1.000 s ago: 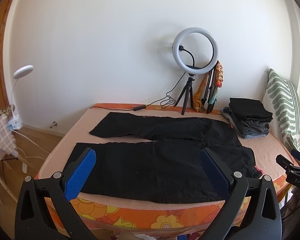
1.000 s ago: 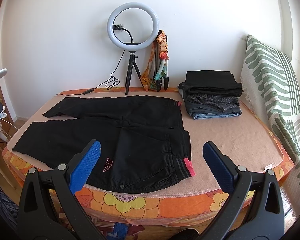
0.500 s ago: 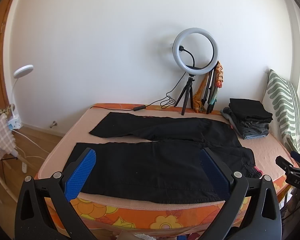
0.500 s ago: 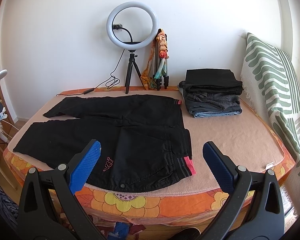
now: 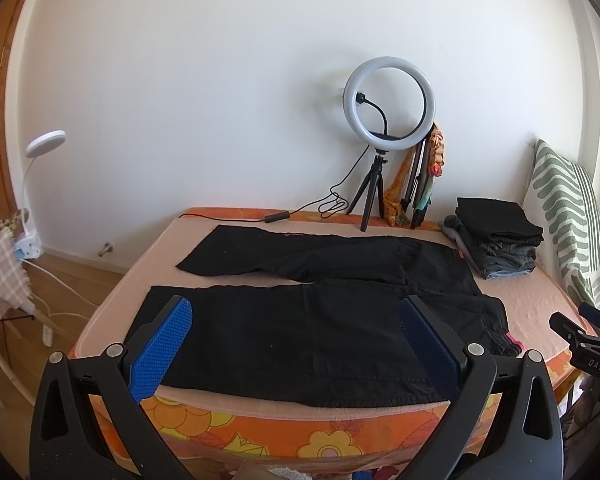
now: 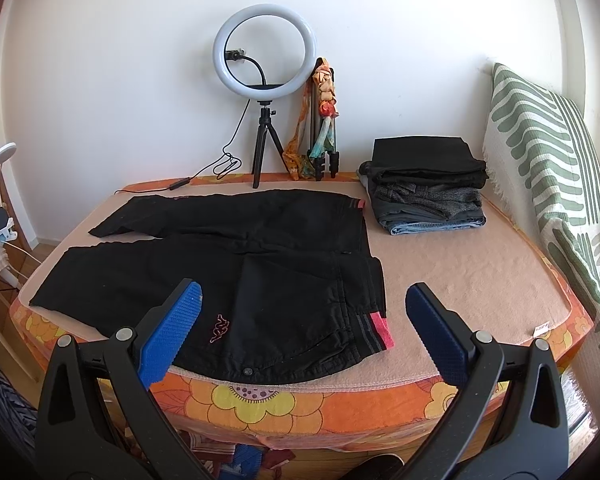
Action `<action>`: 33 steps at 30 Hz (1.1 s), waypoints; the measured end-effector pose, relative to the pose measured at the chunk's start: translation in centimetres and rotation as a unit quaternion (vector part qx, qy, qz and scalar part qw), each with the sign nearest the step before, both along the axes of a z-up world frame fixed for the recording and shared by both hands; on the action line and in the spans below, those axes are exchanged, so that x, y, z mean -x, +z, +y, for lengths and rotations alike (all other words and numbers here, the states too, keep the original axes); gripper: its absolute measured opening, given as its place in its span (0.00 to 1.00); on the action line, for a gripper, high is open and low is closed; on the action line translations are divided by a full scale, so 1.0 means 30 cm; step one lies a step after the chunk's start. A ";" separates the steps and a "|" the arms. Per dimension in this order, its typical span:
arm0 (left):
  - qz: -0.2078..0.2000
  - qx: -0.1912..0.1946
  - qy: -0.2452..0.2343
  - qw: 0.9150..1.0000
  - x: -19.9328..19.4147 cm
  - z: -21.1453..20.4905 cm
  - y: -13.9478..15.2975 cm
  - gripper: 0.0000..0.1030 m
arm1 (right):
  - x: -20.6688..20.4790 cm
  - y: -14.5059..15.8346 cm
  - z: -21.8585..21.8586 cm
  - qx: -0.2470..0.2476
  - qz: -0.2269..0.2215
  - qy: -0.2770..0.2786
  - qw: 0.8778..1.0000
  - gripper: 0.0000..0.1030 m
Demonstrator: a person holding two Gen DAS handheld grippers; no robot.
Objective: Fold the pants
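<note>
The pants (image 6: 236, 264) lie spread flat on the bed (image 6: 460, 280), legs toward its left edge, waist toward the middle; a stack of folded clothes (image 6: 426, 186) sits at the back right corner; the ring light (image 6: 264, 92) stands at the back edge, behind the pants; a pillow (image 6: 548, 168) leans along the right edge; both hand-held grippers, left (image 5: 296, 344) and right (image 6: 304, 328), hang before the front edge.

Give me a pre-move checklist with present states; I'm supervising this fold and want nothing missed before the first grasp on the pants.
1. Left gripper open, holding nothing: ok.
2. Right gripper open, holding nothing: ok.
3. Pants spread flat on the bed, legs apart: ok.
4. Waistband in view near the right gripper: ok.
5. Folded clothes stack apart from the pants: ok.
6. Ring light cable off the pants: ok.
</note>
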State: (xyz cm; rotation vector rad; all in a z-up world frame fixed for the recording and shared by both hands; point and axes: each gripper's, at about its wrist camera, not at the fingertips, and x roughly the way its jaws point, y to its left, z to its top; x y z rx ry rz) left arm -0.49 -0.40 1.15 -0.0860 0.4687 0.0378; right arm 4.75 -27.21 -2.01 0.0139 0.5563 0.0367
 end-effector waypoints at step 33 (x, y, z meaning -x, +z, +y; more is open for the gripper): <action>0.018 -0.010 0.003 1.000 -0.039 0.022 -0.021 1.00 | -0.030 -0.027 -0.011 -0.013 0.017 -0.003 1.000 1.00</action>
